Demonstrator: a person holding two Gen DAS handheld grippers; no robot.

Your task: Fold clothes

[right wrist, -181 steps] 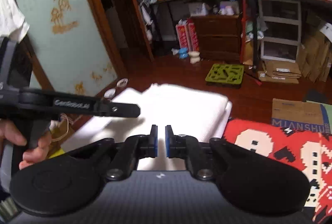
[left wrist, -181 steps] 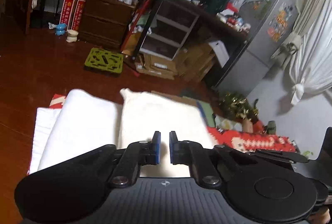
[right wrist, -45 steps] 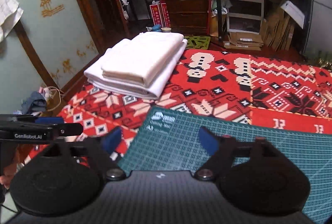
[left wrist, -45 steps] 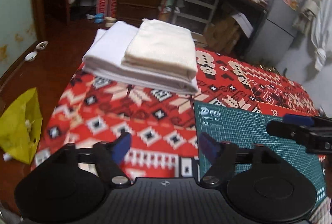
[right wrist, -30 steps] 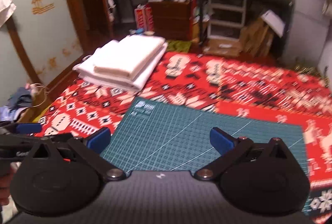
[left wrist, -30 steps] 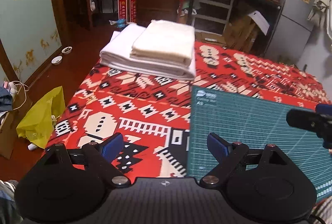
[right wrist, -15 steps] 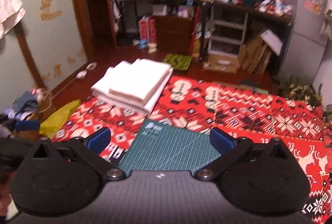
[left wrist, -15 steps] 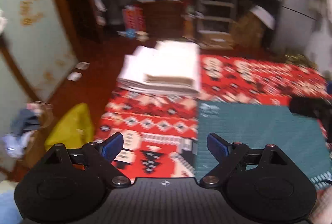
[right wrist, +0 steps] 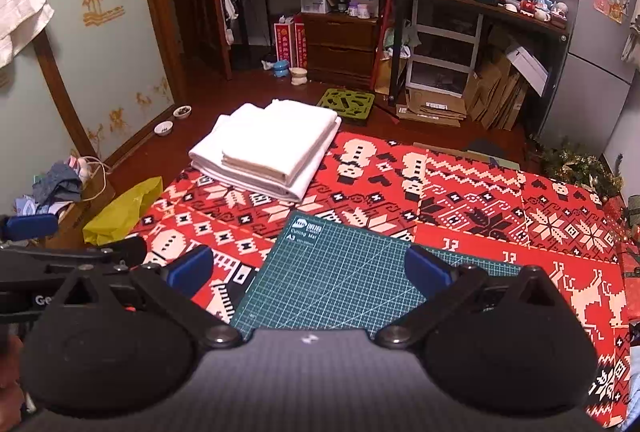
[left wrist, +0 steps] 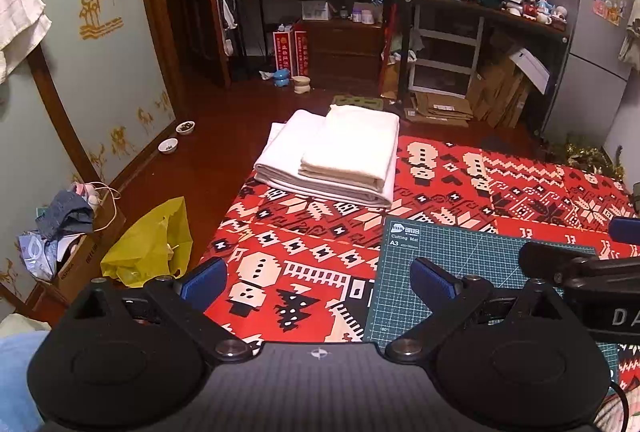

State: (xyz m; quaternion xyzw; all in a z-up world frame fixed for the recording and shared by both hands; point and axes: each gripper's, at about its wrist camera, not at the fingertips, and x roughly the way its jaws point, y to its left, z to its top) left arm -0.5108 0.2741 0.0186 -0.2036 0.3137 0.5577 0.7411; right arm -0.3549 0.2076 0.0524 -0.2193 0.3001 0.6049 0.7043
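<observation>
Because both tools are held high and well back from the work, each wrist view takes in nearly the whole surface: the red patterned blanket point(left wrist: 460, 188) spread flat, the green A3 cutting mat point(right wrist: 352, 272) lying on its near part, and the folded clothes at the far left corner. The left gripper point(left wrist: 318, 278) has its jaws spread wide with nothing between the blue pads, and the right gripper point(right wrist: 310, 268) is spread just as wide and likewise holds nothing; each shows at the edge of the other's view, so the two hang side by side above the near edge. The clothes sit as a neat stack: a cream folded garment point(left wrist: 352, 152) squared on top of a larger white folded garment point(left wrist: 308, 168), edges roughly aligned, parked at the corner well apart from the mat, seemingly to keep the mat free as the folding area. No loose garment lies on the mat or blanket. Judging by that, the current piece is finished and stacked. A heap of cloth point(left wrist: 66, 212) sits on a cardboard box beside a yellow bag point(left wrist: 148, 244) on the floor at left; whether it belongs to the task is unclear.
</observation>
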